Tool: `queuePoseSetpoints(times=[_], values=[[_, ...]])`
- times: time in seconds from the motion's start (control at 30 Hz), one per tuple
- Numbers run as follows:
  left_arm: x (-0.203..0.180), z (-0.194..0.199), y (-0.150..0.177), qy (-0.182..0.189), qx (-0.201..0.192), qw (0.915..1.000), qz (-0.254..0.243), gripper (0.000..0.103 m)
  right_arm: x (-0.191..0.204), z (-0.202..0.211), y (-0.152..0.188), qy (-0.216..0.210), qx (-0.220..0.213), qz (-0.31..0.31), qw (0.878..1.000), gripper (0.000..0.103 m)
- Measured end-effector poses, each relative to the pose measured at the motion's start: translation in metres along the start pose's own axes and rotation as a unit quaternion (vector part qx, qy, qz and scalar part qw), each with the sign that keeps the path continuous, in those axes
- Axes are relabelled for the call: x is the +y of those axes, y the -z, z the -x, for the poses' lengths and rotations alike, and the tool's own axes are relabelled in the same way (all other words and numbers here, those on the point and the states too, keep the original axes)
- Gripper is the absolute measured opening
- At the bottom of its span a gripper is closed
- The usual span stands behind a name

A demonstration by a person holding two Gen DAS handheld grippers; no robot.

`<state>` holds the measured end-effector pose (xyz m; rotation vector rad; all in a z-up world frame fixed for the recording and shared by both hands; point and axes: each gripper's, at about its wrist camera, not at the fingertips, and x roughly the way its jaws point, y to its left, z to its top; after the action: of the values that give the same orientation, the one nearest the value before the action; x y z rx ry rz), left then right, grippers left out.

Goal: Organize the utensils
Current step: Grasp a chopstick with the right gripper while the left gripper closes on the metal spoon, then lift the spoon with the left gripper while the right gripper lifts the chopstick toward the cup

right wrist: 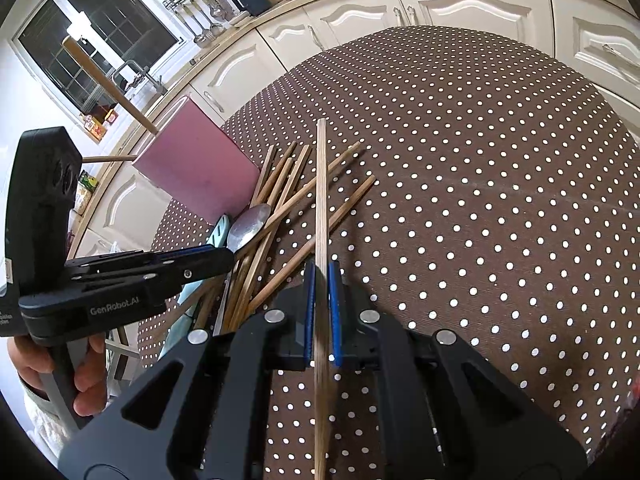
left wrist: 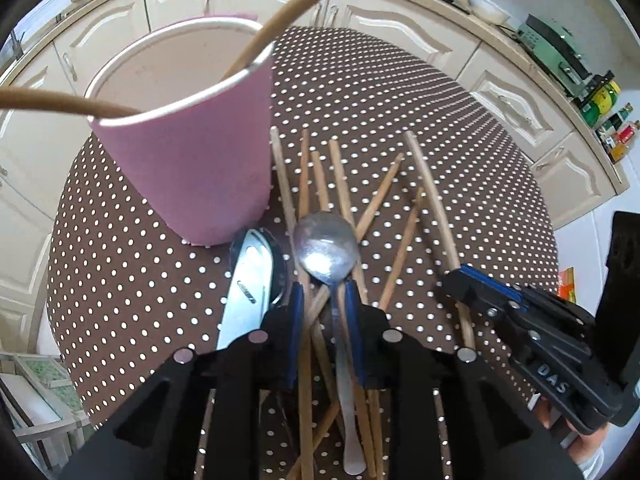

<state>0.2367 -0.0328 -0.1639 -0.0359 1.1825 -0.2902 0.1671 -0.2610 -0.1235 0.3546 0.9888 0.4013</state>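
2 tongs work over a loose pile of chopsticks (left wrist: 340,184) on the dotted desk (left wrist: 460,128), just right of a pink cup (left wrist: 192,160). In the left wrist view most sticks run lengthwise away from the camera and fan out at their far tips, some crossing. A metal spoon (left wrist: 326,250) lies on top of the pile, its bowl at the far end and facing up, its handle running back toward the camera. The left tongs (left wrist: 322,300) straddle the spoon's neck with the jaws slightly apart; a gap shows on each side, so the pads do not press it. Just left of the spoon lies a flat white utensil (left wrist: 248,284), its rounded end near the cup's base. 2 wooden handles (left wrist: 276,28) lean out of the cup. The right tongs (right wrist: 321,280) are clenched on 1 chopstick (right wrist: 321,200), whose long axis runs straight ahead between the blue pads (right wrist: 335,300), its far tip pointing away above the pile.
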Motion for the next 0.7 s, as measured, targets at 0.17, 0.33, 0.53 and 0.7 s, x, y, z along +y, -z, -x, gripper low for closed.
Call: queuePoseSetpoints(times=[0.17,0.33,0.53,0.7], values=[[-0.011,0.002,0.0,-0.015,-0.003,0.9998,-0.012,0.021,-0.005,0.002,0.0,-0.001,0.0,-0.002,1.0,0.008],[-0.019,0.001,0.002,-0.022,0.0,0.9995,-0.021,0.021,-0.004,0.002,0.0,-0.004,0.002,-0.004,1.0,0.008],[-0.02,-0.007,0.002,-0.028,0.008,0.9994,-0.017,0.02,-0.004,0.001,0.001,-0.006,0.003,-0.005,1.0,0.008],[-0.024,-0.013,-0.004,-0.032,0.009,0.9993,-0.018,0.017,-0.005,0.0,0.001,-0.008,0.005,-0.005,1.0,0.008]])
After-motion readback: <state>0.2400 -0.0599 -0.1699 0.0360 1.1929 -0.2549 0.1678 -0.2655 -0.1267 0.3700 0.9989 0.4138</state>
